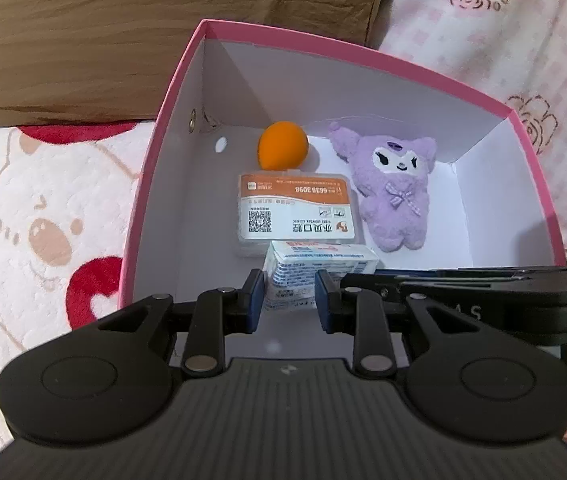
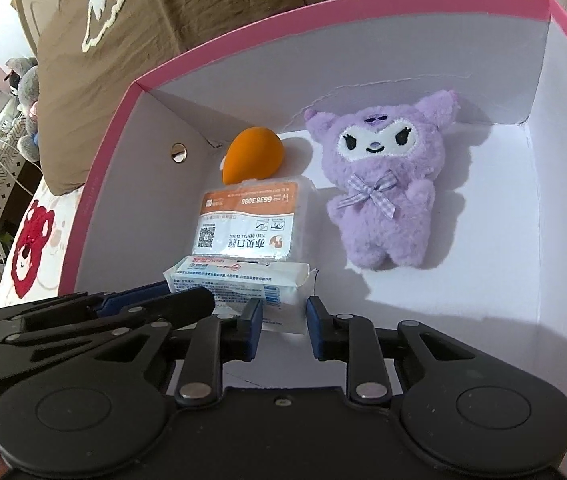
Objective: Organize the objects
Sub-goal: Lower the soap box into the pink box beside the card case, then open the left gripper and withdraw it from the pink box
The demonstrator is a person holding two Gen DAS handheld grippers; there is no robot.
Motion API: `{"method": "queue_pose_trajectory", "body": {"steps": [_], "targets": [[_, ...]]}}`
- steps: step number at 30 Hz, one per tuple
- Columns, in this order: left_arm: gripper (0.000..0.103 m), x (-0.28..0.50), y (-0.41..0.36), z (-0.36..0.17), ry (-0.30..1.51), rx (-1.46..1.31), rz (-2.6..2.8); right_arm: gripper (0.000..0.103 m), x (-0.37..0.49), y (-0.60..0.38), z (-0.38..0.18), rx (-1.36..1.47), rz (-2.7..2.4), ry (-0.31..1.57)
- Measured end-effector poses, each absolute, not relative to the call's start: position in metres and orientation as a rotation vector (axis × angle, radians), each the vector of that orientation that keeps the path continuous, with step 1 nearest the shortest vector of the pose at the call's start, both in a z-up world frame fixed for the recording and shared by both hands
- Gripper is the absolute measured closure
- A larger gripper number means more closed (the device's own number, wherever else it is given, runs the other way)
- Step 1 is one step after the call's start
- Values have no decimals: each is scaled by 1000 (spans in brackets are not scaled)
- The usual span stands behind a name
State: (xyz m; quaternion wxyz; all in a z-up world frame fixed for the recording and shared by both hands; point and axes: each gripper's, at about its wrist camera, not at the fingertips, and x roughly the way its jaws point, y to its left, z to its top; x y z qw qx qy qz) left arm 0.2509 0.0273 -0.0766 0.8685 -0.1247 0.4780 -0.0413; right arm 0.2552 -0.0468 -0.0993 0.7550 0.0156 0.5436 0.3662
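Bear-print blanket (image 1: 35, 216), pink box (image 1: 171, 92), both tools narrowed, gripping nothing, white printed packet (image 1: 315, 268)

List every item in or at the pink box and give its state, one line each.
pink box: open, no lid on.
orange ball: resting at the back.
dental floss case: lying flat, closed.
tissue pack: sealed, between both grippers' pads.
purple plush: lying face up.
left gripper: shut on tissue pack.
right gripper: shut on tissue pack.
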Motion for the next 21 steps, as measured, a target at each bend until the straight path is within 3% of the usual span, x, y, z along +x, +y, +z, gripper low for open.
{"method": "queue_pose_trajectory", "body": {"steps": [11,21], "targets": [[73,245,35,-67,979,-334,-86,76,251,-47,-101,39,780,1189],[64,228,40,-29,966,-343,-93,73,215,-68,-56,-94,853,994]]}}
